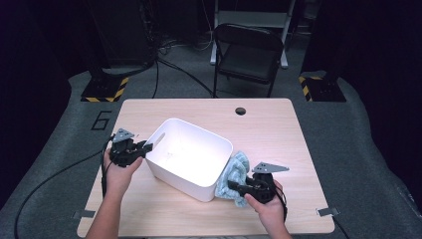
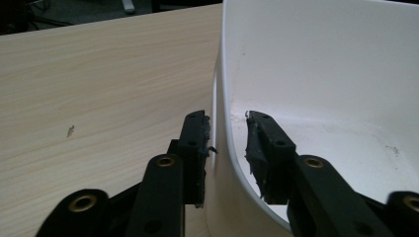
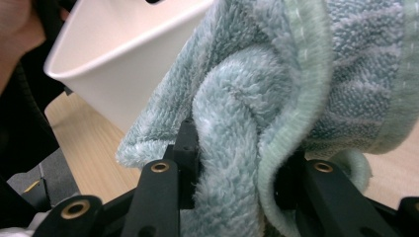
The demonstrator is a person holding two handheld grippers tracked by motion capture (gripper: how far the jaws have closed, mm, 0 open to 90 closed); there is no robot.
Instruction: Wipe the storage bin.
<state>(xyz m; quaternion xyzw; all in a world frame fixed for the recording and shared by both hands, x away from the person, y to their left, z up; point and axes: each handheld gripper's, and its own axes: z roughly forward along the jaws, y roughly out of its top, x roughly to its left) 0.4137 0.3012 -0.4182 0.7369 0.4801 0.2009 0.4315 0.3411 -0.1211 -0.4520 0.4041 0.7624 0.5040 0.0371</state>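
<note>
From the high view, the work in hand looks like getting the light blue towel (image 1: 236, 175) into the white bin (image 1: 189, 158), and it stands at the carrying step: the towel is bunched against the outside of the bin's near right corner, part of it trailing toward the table (image 1: 278, 129), none of it inside yet. The left gripper (image 1: 141, 149) sits at the bin's left end wall, the hand behind it low and close to the table edge. The right gripper (image 1: 238, 188) comes in from the near right, forearm angled up from the bottom edge, pointing left into the cloth.

In the left gripper view, the jaws straddle the bin (image 2: 316, 74) rim, one outside, one inside. A gap shows between the pads and the wall (so they are not pressing on it that I can see), and I read them as open around the rim. The bin seems tilted toward this side.

In the right gripper view, the jaws are closed on a thick fold of the towel (image 3: 276, 98), pile bulging between and over them, with the bin (image 3: 123, 54) wall just behind.

The next move, as I judge it, calls for a lift of the right hand high enough to clear the rim, then a carry over the opening before release, while the left hand steadies the bin.
</note>
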